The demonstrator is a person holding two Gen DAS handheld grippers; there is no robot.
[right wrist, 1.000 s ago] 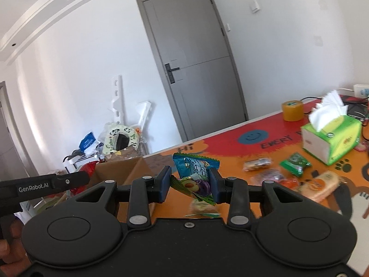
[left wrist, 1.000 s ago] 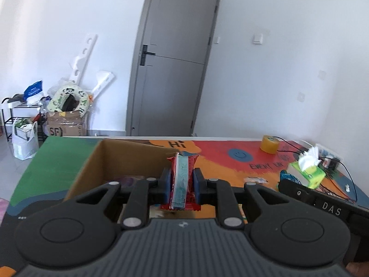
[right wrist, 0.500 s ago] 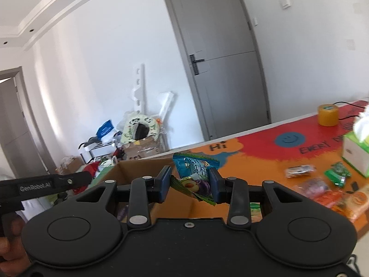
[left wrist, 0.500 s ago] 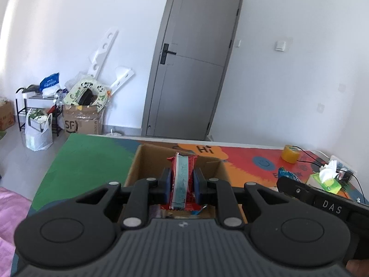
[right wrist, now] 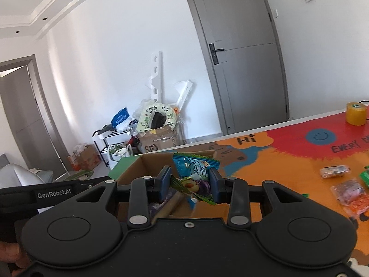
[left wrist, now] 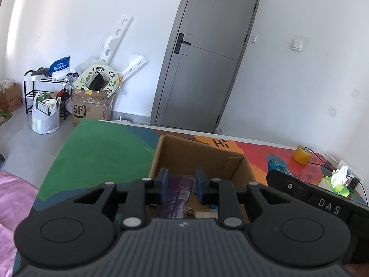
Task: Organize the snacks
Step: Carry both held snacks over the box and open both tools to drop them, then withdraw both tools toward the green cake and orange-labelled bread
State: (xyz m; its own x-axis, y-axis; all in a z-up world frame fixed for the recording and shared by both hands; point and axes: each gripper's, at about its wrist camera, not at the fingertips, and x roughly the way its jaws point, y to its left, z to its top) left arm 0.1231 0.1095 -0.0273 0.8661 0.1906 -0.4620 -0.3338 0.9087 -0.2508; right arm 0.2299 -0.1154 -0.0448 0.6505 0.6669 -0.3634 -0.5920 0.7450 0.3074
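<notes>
Fingers on the left gripper [left wrist: 181, 183] have just been opening, nothing between them, over the cardboard box [left wrist: 198, 155].
Right gripper [right wrist: 190, 183] pinches two snack packets [right wrist: 196, 173] at the box's near edge; loose snacks [right wrist: 334, 172] lie toward the table's [right wrist: 288, 161] right edge.

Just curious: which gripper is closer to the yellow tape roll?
Right. The right gripper, holding snack packets, is on the tape roll's side of the cardboard box; the left gripper, jaws just opening and empty, hangs over it.

"Hi" – mat [left wrist: 115, 152]; "SF" – floor box [left wrist: 91, 108]; "GenRobot.AI" – left hand-held gripper [right wrist: 54, 190].
</notes>
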